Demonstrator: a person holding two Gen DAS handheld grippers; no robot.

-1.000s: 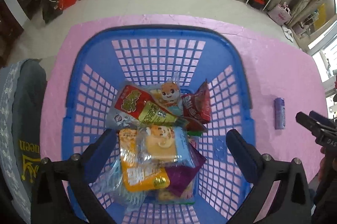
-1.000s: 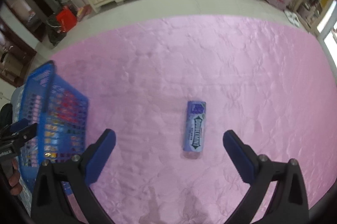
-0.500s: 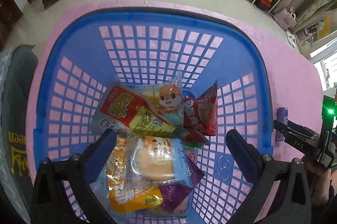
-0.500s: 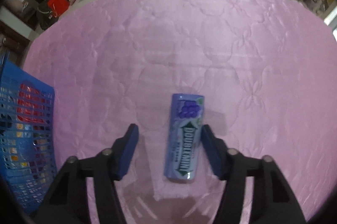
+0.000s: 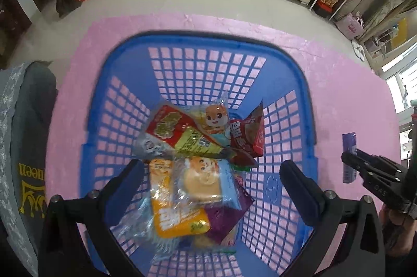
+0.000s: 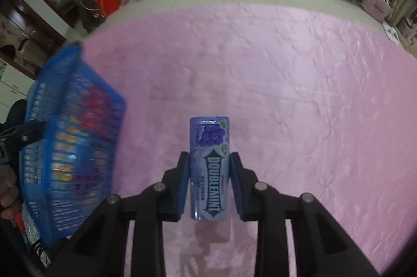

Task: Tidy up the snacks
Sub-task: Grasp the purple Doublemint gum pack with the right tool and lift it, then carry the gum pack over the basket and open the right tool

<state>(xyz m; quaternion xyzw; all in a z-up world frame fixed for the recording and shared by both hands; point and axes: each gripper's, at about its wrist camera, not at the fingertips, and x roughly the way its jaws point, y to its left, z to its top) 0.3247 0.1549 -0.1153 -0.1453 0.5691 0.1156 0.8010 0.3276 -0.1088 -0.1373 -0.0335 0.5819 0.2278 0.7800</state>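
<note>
The purple Doublemint gum canister with a grape picture (image 6: pixel 210 167) sits between the blue pads of the right gripper (image 6: pixel 210 172), closed against both its sides. It appears lifted off the pink quilted cloth (image 6: pixel 299 94), its shadow falling below it, though contact underneath cannot be confirmed. The blue plastic lattice basket (image 5: pixel 299 84) stands near, to the left, already holding a heap of wrapped snack packets (image 5: pixel 198 162).

To do this step well, the canister should be carried level over the basket rim and released low over the heap; the body looks smooth and could slip if the hold loosens.

The left gripper (image 5: pixel 208 180) hangs above the basket, fingers spread wide, holding and touching nothing.
</note>
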